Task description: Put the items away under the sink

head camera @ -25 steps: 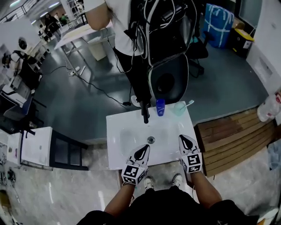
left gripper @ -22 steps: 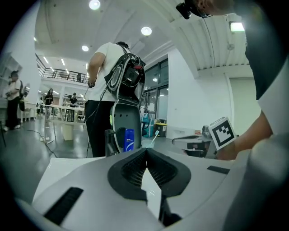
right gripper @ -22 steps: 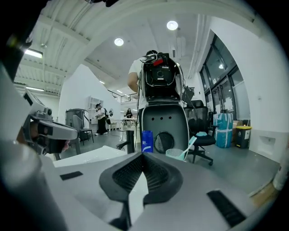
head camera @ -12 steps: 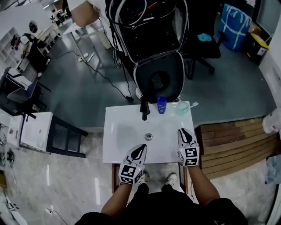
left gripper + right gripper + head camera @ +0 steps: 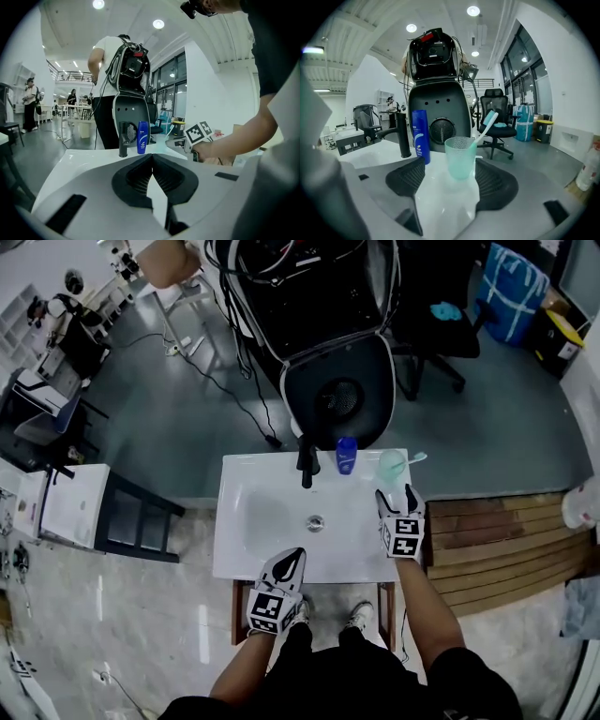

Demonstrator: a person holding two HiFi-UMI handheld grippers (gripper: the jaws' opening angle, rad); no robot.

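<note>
A white sink (image 5: 253, 521) has a black faucet (image 5: 305, 465), a blue bottle (image 5: 346, 456) and a green cup (image 5: 391, 466) with a toothbrush (image 5: 412, 458) along its far edge. My right gripper (image 5: 396, 493) is at the sink's far right, just short of the cup. Its jaws have just been opening. In the right gripper view the cup (image 5: 460, 157) stands between the tips of the right gripper (image 5: 452, 165), with neither pad touching it. The bottle (image 5: 420, 136) is to its left. My left gripper (image 5: 296, 555) (image 5: 152, 157) is shut and empty at the sink's near edge.
A person carrying a black backpack rig (image 5: 337, 390) stands right behind the sink. An office chair (image 5: 436, 324) is behind them. A wooden platform (image 5: 497, 540) lies to the right, and a dark rack (image 5: 141, 521) and white cabinet (image 5: 56, 512) to the left. The brown sink cabinet (image 5: 237, 610) shows below the near edge.
My right gripper has moved forward to the cup at the far right and opened from shut. My left gripper has drawn back to the sink's near edge, still shut.
</note>
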